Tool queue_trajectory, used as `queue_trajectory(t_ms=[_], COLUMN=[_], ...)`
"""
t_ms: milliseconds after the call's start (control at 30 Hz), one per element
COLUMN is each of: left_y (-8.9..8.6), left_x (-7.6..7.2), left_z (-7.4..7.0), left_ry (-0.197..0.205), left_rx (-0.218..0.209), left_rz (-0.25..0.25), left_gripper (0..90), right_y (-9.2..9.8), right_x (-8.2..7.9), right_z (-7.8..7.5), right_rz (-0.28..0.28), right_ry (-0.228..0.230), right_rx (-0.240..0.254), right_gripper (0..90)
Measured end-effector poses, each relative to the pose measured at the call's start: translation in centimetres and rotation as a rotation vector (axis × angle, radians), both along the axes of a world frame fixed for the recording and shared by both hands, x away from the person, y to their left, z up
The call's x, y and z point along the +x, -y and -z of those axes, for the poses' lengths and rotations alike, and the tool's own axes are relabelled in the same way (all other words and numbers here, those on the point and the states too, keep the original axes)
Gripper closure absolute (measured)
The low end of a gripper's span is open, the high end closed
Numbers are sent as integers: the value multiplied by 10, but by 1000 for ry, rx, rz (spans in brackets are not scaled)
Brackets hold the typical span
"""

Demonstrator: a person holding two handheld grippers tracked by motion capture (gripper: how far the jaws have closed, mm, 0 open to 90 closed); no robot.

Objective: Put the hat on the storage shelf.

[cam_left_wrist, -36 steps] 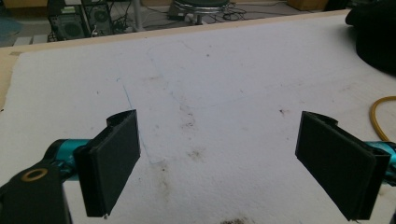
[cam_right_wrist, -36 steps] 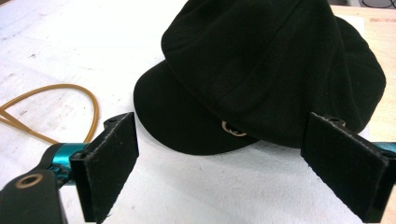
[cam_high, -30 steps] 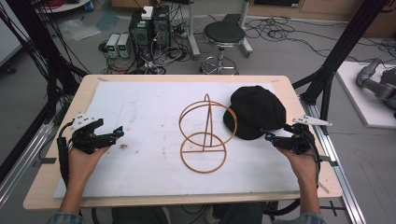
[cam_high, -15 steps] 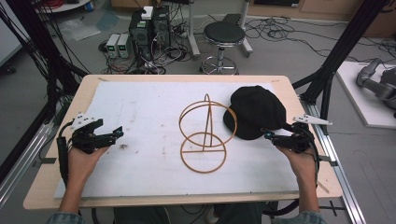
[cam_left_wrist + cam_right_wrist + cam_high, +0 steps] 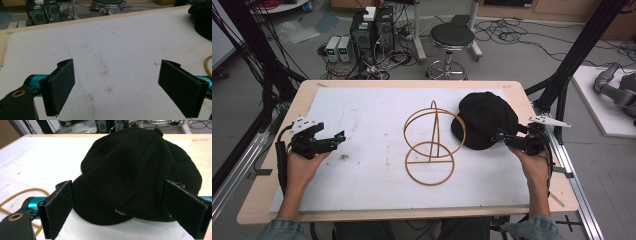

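Observation:
A black cap (image 5: 486, 120) lies on the white mat at the right, brim toward the front. In the right gripper view the cap (image 5: 140, 172) sits just beyond my right gripper (image 5: 125, 211), whose jaws stand wide apart with the brim between them, not touching. In the high view that right gripper (image 5: 503, 136) is at the cap's front right edge. A wooden ring stand (image 5: 432, 142) rises at mid table. My left gripper (image 5: 339, 137) is open over bare mat at the left; its pads (image 5: 62, 85) hold nothing.
The white mat (image 5: 362, 110) covers most of the wooden table (image 5: 302, 100). A stool (image 5: 452, 37), computer boxes (image 5: 372, 25) and cables stand on the floor behind. Black frame posts (image 5: 572, 60) flank the table.
The right gripper has crept slightly toward the cap's brim. The left gripper and the stand have not moved.

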State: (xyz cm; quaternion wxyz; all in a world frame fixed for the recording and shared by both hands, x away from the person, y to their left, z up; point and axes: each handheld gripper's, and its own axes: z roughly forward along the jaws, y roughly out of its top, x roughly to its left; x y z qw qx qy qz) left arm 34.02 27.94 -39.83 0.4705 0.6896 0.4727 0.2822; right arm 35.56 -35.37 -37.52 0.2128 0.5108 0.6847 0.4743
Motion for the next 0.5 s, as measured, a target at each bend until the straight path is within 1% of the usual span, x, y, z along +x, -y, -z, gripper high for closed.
queue_trajectory(t_ms=[33, 67, 100, 167, 200, 267, 367, 433, 467, 500], left_y=[0, 0, 0, 1, 2, 3, 5, 7, 7, 7], left_x=[1, 2, 3, 4, 4, 5, 5, 4, 4, 3], left_z=[1, 2, 2, 3, 3, 4, 5, 4, 4, 4], left_ry=[-2, -7, -9, -13, -11, -15, -20, -15, -15, -14], left_rx=[4, 9, 9, 15, 18, 25, 33, 34, 34, 36], left_rz=[-1, 1, 4, 12, 12, 15, 26, 28, 30, 30], left_gripper=[143, 143, 143, 143, 143, 143, 143, 143, 143, 143], right_y=[2, 2, 5, 6, 8, 9, 9, 10, 9, 9], right_x=[5, 5, 11, 14, 19, 21, 32, 38, 44, 44], right_z=[1, 1, 2, 2, 1, 0, -7, -12, -17, -17], right_rz=[11, 11, 20, 29, 39, 39, 45, 39, 45, 45], right_ry=[3, 3, 4, 9, 16, 20, 26, 30, 27, 27], right_rx=[12, 12, 23, 29, 44, 49, 37, 42, 28, 28], right_gripper=[109, 109, 109, 109, 109, 109, 109, 109, 109, 109])
